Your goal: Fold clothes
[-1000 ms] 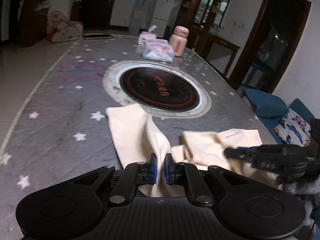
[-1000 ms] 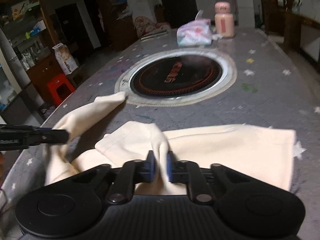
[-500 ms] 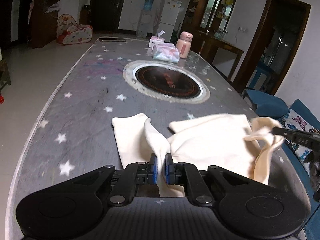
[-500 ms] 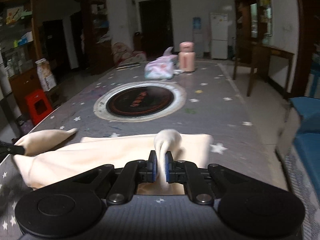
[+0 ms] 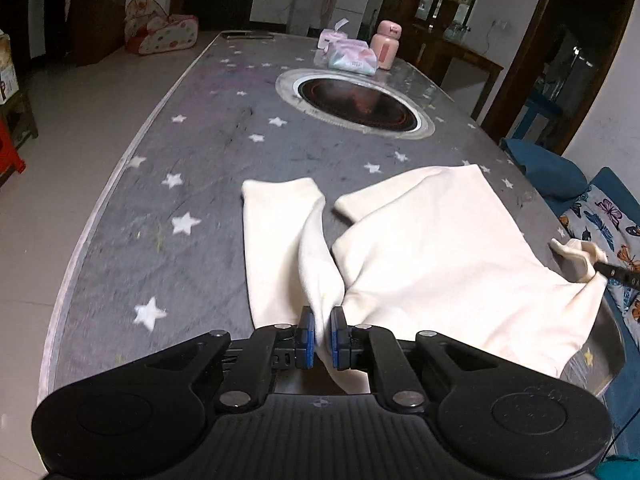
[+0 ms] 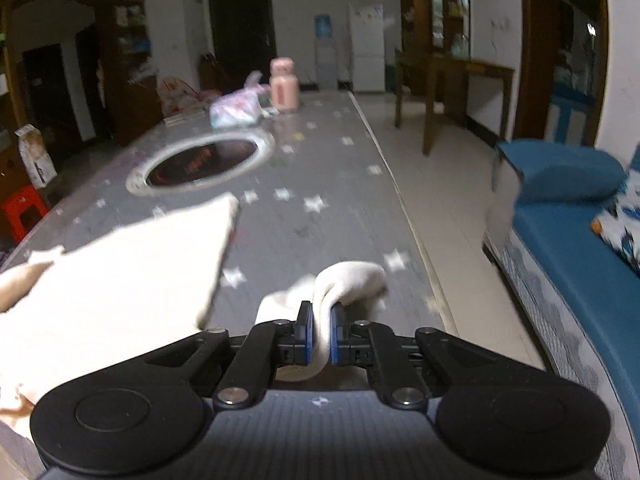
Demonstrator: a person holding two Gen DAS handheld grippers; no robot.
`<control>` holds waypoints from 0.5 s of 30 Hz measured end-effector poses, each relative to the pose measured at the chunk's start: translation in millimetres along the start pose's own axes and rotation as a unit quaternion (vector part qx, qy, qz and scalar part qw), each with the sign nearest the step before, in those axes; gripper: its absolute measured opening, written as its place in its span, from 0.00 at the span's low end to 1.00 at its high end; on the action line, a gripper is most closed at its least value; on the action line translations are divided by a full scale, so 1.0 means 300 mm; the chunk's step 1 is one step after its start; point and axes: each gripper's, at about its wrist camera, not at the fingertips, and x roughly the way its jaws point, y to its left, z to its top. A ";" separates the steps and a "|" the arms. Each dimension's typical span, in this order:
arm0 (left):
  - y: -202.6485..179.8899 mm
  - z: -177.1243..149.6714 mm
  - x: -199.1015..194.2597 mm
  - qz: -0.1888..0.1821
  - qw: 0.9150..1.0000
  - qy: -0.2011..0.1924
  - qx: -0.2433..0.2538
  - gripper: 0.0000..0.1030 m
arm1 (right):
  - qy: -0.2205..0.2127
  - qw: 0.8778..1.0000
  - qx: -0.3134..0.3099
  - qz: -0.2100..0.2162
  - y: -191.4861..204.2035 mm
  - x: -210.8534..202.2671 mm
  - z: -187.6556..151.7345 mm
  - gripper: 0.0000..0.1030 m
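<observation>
One cream garment (image 5: 440,256) lies spread on a grey star-patterned table (image 5: 200,168), its long axis running across the near edge from left to right. The left gripper (image 5: 322,336) is clenched on a bunched fold; the right gripper (image 6: 320,334) pinches another fold (that view is blurred, so this is probably the garment's far corner). Beyond sit one round inset burner (image 5: 356,102), one pink bottle (image 5: 385,45) and two tissue packs (image 5: 352,58).

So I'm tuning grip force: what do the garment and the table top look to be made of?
Garment: cream cloth, matte and soft, probably thick cotton knit or fleece; it bunches in rounded folds where the left gripper and right gripper pinch it. Table top: grey star-printed surface with a slight sheen, likely a vinyl or glass cover; unclear.
</observation>
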 end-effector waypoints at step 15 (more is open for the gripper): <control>-0.021 0.092 -0.066 0.020 0.998 -0.046 0.032 0.17 | -0.002 1.000 -0.026 0.006 0.012 -0.051 0.053 0.33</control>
